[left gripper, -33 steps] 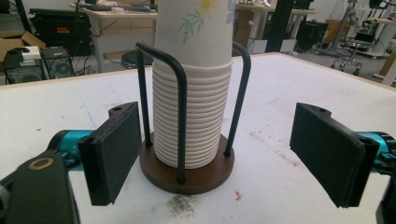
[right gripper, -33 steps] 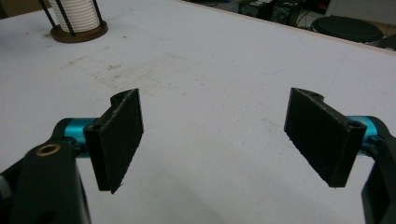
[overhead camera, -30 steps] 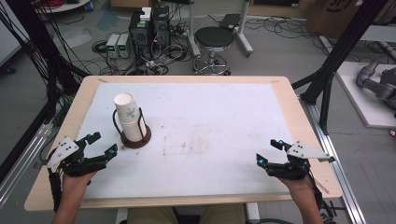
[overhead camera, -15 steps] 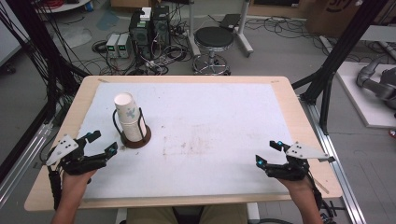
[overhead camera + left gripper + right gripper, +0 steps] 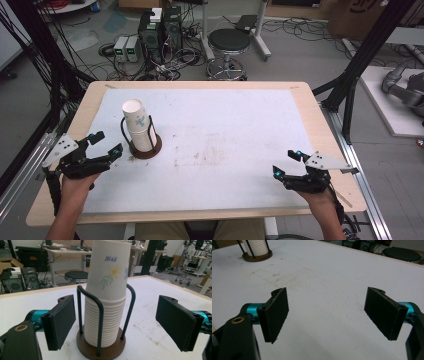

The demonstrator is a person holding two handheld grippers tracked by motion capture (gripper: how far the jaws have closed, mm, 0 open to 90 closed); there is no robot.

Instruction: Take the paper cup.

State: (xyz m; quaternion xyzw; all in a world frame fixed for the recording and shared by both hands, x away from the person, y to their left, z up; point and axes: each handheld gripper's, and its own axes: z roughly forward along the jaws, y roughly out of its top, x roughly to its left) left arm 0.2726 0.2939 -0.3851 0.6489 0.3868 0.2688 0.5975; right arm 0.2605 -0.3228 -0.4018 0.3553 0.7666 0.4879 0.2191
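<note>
Counter (image 5: 220, 125): white top with a wooden rim, scuffed and stained around the middle.
Cups (image 5: 137, 125): a tall white stack, standing upright near the left edge, about midway along it; the top cup carries a flower print, plain in the left gripper view (image 5: 107, 290).
Holder (image 5: 145, 149): round brown base with black wire hoops rising around the stack, which sits inside it; it also shows at the top left of the right gripper view (image 5: 257, 253).
Left gripper (image 5: 106, 146): at the counter's left edge, close beside the holder, jaws spread wide and gripping nothing; in its own view (image 5: 116, 322) the stack sits dead centre between the pads, clear of both.
Right gripper (image 5: 286, 164): near the front right corner, well apart from the cups, jaws wide and nothing in them; bare counter between the pads (image 5: 325, 312).
</note>
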